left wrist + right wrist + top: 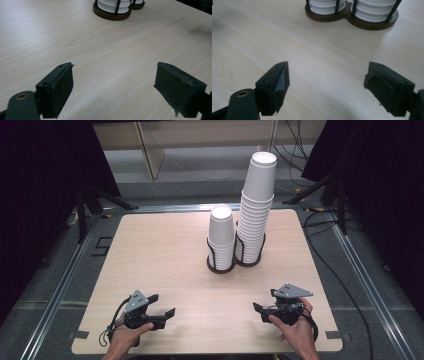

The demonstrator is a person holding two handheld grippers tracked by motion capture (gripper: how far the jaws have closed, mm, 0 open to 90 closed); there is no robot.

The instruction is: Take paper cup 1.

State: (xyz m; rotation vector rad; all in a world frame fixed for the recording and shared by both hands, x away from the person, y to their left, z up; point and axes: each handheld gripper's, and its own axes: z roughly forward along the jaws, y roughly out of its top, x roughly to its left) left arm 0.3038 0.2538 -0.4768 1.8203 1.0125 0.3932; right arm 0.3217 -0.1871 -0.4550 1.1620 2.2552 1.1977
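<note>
A pale wooden tabletop (165,270) stands in a dim room with dark drapes at both sides, cables on the grey floor and a light wooden frame behind. The landmark is the dark double cup holder (235,262) toward the far middle of the tabletop: its left ring carries a short stack of white paper cups (221,237), its right ring a much taller stack (256,210) whose top cup sits loosely, raised above the rest. Judged from how things lie, the work with the cups has not begun: both stacks stand in the holder, no cup lies loose on the tabletop, and nothing is carried. The left gripper (162,312) rests near the front edge, well in front of the holder and off to its left, held by the left hand (125,340); its jaws stand spread with bare wood between them. The right gripper (262,312) sits in front of the holder and slightly to its right, held by the right hand (295,330), its jaws likewise spread and pinching nothing. In the left gripper view the holder's base (112,13) lies far ahead of the jaws, up near the top edge; in the right gripper view both rings (352,15) lie ahead, well apart from the jaws. What is left seems to be everything: reaching forward to a stack and taking a cup.
</note>
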